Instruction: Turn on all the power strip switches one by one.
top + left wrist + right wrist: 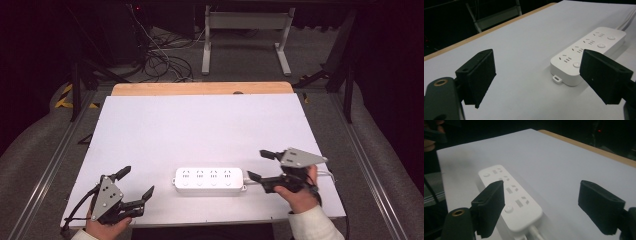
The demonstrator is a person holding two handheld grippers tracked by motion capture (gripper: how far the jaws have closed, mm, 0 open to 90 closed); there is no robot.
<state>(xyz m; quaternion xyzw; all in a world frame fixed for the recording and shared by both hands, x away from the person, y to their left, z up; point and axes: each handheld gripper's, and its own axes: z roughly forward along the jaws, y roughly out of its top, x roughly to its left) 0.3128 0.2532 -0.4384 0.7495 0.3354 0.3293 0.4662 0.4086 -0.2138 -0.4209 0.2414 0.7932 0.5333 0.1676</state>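
Our right gripper [261, 165] has its jaws wide apart, holding nothing. Our left gripper [136, 182], at the lower left, gapes empty too. The power strip [209, 180] lies between them, low in the middle.

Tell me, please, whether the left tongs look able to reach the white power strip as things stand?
Probably yes: the left tongs stand open, and bare white table lies between them and the near end of the power strip, with nothing in the way.

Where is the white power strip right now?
In the high view the white power strip lies flat near the front edge of the white table, between the left tool and the right tool, touching neither.
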